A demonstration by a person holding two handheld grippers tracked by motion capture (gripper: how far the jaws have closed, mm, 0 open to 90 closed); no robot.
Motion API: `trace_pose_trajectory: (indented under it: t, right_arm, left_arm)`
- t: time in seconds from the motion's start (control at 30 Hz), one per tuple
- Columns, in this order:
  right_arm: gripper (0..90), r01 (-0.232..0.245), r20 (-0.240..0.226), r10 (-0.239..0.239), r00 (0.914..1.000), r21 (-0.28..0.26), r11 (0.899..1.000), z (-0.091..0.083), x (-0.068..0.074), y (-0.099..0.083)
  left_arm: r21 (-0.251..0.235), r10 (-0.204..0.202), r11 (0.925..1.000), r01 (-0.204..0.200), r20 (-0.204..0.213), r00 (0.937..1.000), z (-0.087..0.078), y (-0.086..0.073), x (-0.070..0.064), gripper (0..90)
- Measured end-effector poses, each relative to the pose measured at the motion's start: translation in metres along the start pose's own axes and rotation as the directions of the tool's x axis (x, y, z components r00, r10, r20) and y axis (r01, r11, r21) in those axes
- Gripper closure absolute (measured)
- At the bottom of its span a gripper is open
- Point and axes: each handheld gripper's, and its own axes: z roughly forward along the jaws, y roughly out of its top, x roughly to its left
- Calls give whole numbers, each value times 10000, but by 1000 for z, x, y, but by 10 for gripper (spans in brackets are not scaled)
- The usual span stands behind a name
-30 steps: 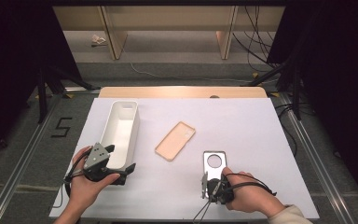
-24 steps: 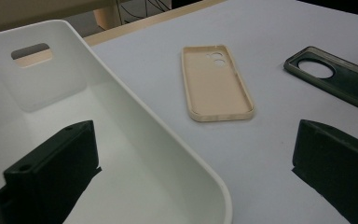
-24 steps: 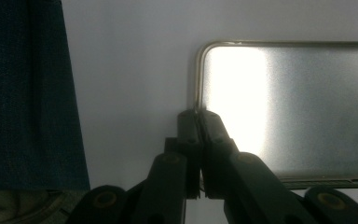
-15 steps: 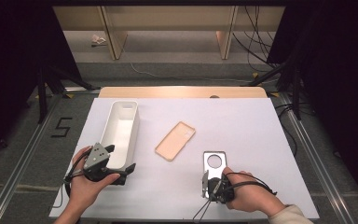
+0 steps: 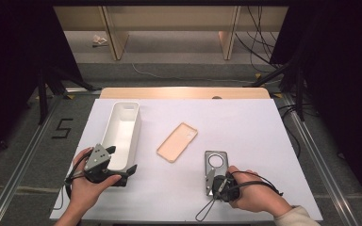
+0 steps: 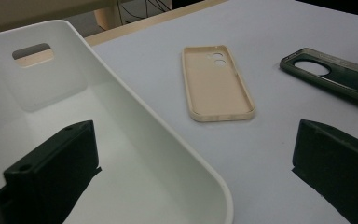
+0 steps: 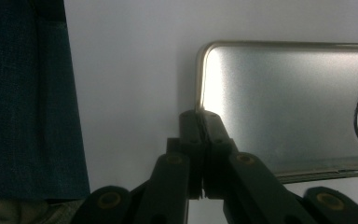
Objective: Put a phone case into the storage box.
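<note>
We had the right gripper [image 5: 211, 180] pinched tight on the near corner of the dark phone case [image 5: 215, 165], which lay flat by the table's [image 5: 264, 136] near edge. Our left gripper [image 5: 122, 165] sat wide open, straddling the white bin's [image 5: 122, 123] near wall, gripping nothing.

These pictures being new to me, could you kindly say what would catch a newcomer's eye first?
Most striking is the long white plastic bin at the table's left, with the left gripper open astride its near wall. Mid-table lies a peach-coloured phone case, hollow side up. Nearer the person, the right gripper is shut at the corner of a dark translucent phone case.
</note>
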Motion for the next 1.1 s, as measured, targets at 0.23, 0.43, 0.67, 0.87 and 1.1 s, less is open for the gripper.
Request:
trace_pose_trajectory:
  t: [0.23, 0.43, 0.67, 0.87, 1.1]
  right_arm:
    - [895, -146, 42, 148, 9999, -446, 9989, -5, -2, -3]
    - [895, -248, 323, 279, 9991, -914, 9955, -12, -4, -5]
    - [895, -442, 691, 566, 9960, -1695, 9845, -18, -9, -8]
    - [896, -1057, 756, 1351, 9879, -3087, 9453, -25, -15, -13]
    - [896, -1078, 760, 1476, 9861, -3831, 9174, -26, -17, -18]
  left_arm:
    - [-19, -6, 10000, 6, -12, 10000, 0, 0, 0, 0]
    - [-24, -4, 10000, 4, -15, 10000, 0, 0, 0, 0]
    - [-54, -26, 10000, 26, -16, 10000, 0, 0, 0, 0]
    - [-81, 24, 10000, -24, -12, 10000, -1, 1, 0, 0]
    - [-142, -29, 9999, 29, 9, 10000, -1, 2, -1, 0]
